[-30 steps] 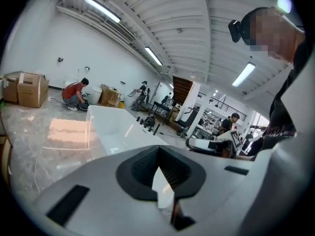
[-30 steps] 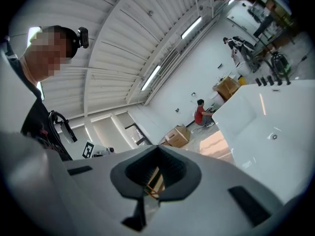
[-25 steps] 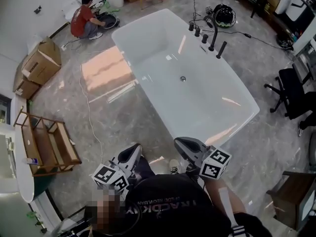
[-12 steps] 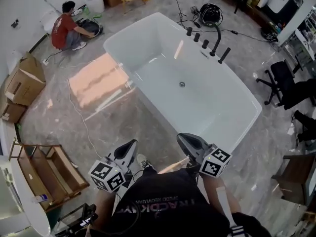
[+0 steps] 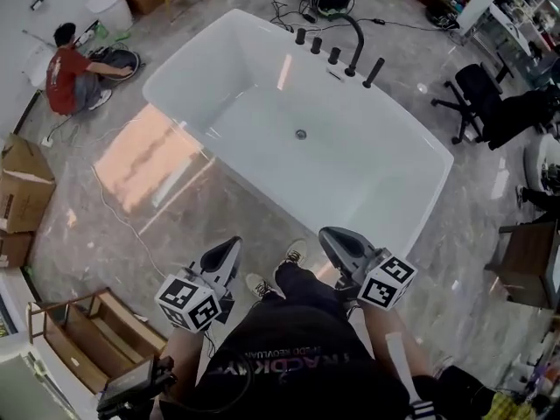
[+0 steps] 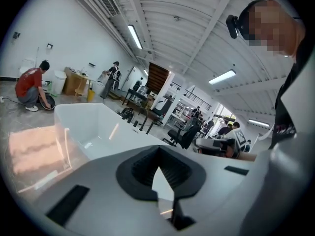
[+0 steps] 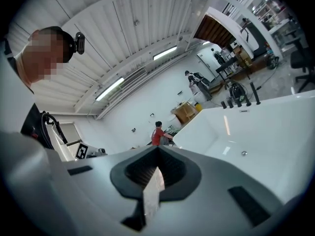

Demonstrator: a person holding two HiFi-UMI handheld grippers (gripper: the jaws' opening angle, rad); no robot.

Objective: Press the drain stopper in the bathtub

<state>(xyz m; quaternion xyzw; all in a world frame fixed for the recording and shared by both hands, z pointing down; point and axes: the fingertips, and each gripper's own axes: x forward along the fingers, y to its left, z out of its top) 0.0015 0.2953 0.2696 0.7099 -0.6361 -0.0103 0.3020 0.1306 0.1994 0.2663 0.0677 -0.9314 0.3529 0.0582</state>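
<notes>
Grey floor holds the bathtub (image 5: 210, 68), now shifted left in the head view, its length lying upper-left to lower-right. The left tongs (image 5: 227, 250) and right tongs (image 5: 334, 239) are both closed and empty.

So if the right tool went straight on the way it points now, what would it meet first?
Nothing close. The right tool aims just left of the bathtub, past its corner, towards the crouching person in red; depth is unclear.

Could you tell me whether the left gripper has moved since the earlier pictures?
Yes: the left gripper has gone forward past the wooden crate, toward the bathtub.
</notes>
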